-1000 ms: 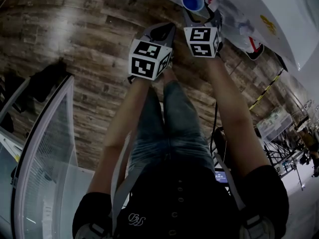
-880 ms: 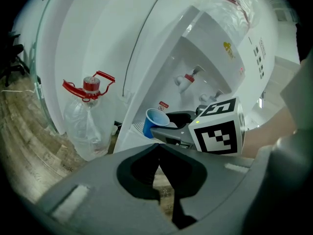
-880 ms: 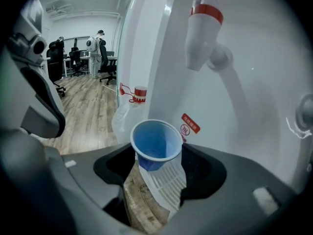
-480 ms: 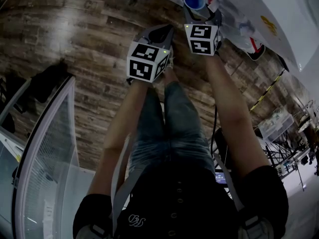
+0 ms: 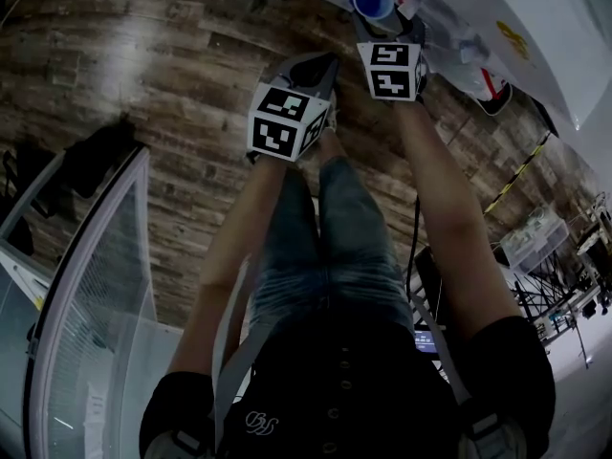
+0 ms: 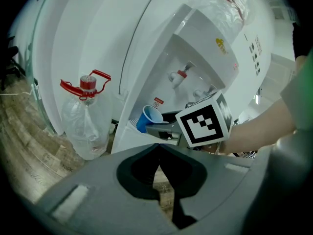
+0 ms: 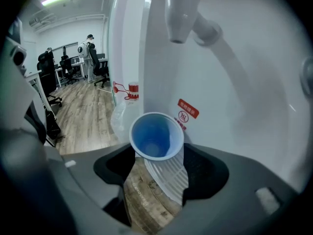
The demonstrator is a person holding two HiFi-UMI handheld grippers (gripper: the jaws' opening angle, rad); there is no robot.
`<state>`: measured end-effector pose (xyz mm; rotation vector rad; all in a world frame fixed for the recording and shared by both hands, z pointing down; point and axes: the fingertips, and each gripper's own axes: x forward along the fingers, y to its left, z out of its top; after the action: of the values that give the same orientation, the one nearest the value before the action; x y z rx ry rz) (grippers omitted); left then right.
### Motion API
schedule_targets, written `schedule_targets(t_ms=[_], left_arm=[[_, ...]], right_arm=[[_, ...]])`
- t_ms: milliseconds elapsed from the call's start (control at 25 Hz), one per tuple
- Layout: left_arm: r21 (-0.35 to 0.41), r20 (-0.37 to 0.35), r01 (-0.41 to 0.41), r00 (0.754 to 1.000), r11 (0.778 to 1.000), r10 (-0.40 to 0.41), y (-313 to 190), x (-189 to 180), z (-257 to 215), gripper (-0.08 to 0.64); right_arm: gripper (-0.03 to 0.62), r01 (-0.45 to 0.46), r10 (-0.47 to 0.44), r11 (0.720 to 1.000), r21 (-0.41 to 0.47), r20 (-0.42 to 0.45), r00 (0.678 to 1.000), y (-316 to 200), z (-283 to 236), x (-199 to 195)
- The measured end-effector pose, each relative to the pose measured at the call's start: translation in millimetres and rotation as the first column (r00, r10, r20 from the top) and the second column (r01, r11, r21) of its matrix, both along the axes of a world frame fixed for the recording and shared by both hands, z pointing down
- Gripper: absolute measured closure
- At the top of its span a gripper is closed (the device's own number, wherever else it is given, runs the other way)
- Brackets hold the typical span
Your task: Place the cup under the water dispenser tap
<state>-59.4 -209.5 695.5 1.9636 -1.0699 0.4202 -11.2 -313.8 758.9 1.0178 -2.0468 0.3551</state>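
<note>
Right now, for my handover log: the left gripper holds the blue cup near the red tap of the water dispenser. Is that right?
No, the gripper is wrong: the right gripper holds the blue cup near the red tap of the water dispenser, as the right gripper view shows. The left gripper is shut on nothing.

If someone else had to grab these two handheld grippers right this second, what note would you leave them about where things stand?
Left gripper: shut, empty, held back from the water dispenser.
Right gripper: shut on the blue cup, which looks empty.
Done: the cup is at the dispenser's front, below the red tap.
Left: line it up under the tap, set it down, open the jaws.
</note>
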Motion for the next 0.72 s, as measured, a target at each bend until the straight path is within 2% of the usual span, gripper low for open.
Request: schedule_targets(t_ms=[360,720], left_arm=[[0.001,0.019,-0.011,1.000,1.000,0.011,4,-9,-2,0.560],[0.022,0.018,-0.034,0.999,0.999,0.033,6,-7,-18,0.560]], right_arm=[[0.287,-0.005,0.005,1.000,0.002,0.052,0.999,1,-13,-5],[0.287,-0.012,0.014,0.999,-0.031,0.054,0.998,12,-25,-6]])
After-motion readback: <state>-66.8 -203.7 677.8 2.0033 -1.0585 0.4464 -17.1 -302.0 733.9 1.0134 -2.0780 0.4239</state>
